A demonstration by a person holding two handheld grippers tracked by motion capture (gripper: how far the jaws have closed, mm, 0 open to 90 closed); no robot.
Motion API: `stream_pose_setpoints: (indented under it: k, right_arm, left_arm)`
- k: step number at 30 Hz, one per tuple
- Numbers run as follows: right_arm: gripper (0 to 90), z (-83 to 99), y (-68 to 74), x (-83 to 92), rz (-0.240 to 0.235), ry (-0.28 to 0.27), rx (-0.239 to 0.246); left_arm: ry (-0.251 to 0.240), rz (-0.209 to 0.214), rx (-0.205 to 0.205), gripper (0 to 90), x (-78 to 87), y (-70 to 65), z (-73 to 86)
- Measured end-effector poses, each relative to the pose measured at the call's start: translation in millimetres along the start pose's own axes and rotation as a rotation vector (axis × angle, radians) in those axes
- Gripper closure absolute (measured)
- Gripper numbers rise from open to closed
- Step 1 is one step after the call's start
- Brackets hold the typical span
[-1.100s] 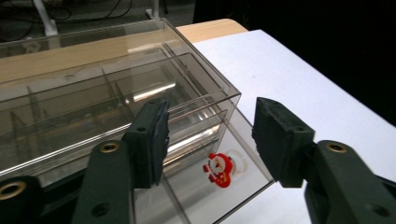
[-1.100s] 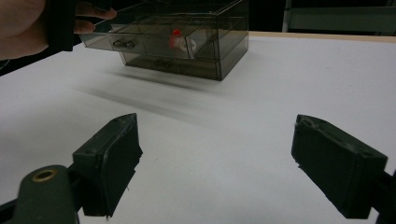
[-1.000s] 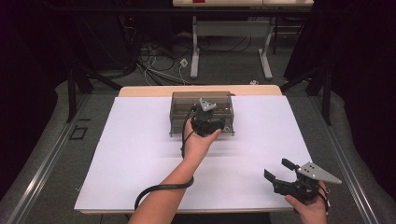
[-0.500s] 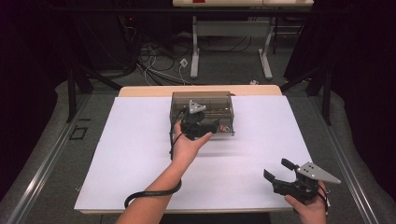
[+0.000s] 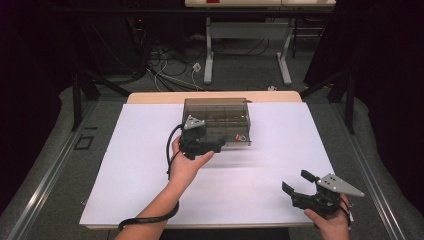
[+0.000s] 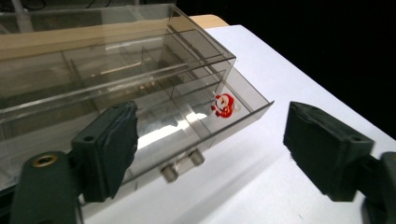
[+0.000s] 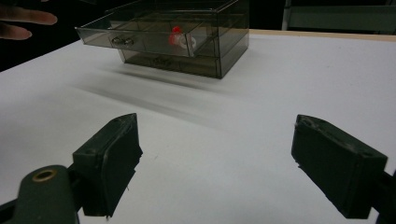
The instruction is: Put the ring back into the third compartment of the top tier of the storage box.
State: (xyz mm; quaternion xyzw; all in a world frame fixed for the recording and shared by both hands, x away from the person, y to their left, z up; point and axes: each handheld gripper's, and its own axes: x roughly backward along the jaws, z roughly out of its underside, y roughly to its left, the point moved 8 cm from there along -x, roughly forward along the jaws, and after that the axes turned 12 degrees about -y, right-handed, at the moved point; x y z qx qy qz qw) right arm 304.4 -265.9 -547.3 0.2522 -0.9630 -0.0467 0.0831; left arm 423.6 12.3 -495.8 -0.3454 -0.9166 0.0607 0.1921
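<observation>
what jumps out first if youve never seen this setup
The smoky clear drawer box at the far middle of the white table, with its upper drawer pulled out and a small red Santa figure inside. The left gripper sits open at that drawer's front, while the right gripper rests open near the table's front right corner.

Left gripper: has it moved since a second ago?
Yes. The left gripper has pulled back from the box toward the person and slightly left, with the top drawer now out.
</observation>
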Motion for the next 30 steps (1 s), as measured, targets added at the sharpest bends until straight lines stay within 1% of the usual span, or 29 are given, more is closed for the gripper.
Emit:
stream_pose_setpoints:
  k: [1, 2, 7, 9, 10, 11, 14, 19, 20, 23, 26, 27, 30]
  right_arm:
    - [14.7, -0.1, 0.1, -0.1, -0.001, -0.002, 0.001]
    - [14.7, -0.2, 0.1, -0.2, -0.002, -0.002, 0.001]
    - [14.7, 0.6, 0.3, -0.3, -0.002, 0.006, 0.003]
    - [14.7, 0.8, 0.4, -0.6, -0.002, 0.005, 0.002]
    - [14.7, 0.8, 0.6, -0.9, -0.004, 0.003, 0.0]
    - [14.7, 0.9, 0.6, -1.0, -0.003, 0.003, 0.0]
    - [14.7, 1.5, 0.4, -0.9, -0.002, 0.009, 0.002]
    - [14.7, 2.3, 1.7, -2.5, -0.001, 0.005, 0.0]
    - [14.7, 2.7, 1.7, -2.0, -0.001, 0.012, 0.004]
    - [14.7, 2.7, 2.4, -2.0, -0.003, 0.011, 0.004]
    - [14.7, 2.5, 1.3, -3.2, 0.009, -0.001, 0.006]
    - [14.7, 2.6, 1.2, -3.4, 0.012, -0.002, 0.004]
    - [14.6, 2.7, 1.0, -3.3, 0.007, 0.0, 0.01]
  left_arm:
    - [-0.004, 0.002, 0.002, 16.5, 2.9, 1.8, 1.2]
    - [-0.009, -0.001, 0.016, 16.0, 5.5, 2.9, 2.6]
    - [-0.008, 0.001, 0.024, 12.3, 19.4, 10.2, 10.4]
    - [-0.008, -0.004, 0.011, 9.5, 25.6, 12.8, 13.8]
    - [-0.009, -0.006, -0.004, 8.3, 28.9, 14.6, 15.4]
    - [-0.006, -0.005, -0.008, 7.8, 32.5, 15.7, 17.2]
    - [-0.016, -0.017, -0.031, 5.3, 41.9, 19.8, 20.7]
    - [-0.03, -0.012, -0.036, 3.6, 55.7, 24.3, 28.0]
    - [-0.033, -0.011, -0.041, 3.0, 58.2, 25.5, 29.3]
    - [-0.046, -0.004, -0.047, 0.5, 65.2, 27.6, 33.5]
    - [-0.052, -0.012, -0.054, 0.5, 72.0, 29.5, 37.1]
    - [-0.056, -0.009, -0.055, 0.5, 74.5, 29.8, 37.9]
    - [-0.064, -0.005, -0.054, 0.5, 79.1, 30.9, 39.4]
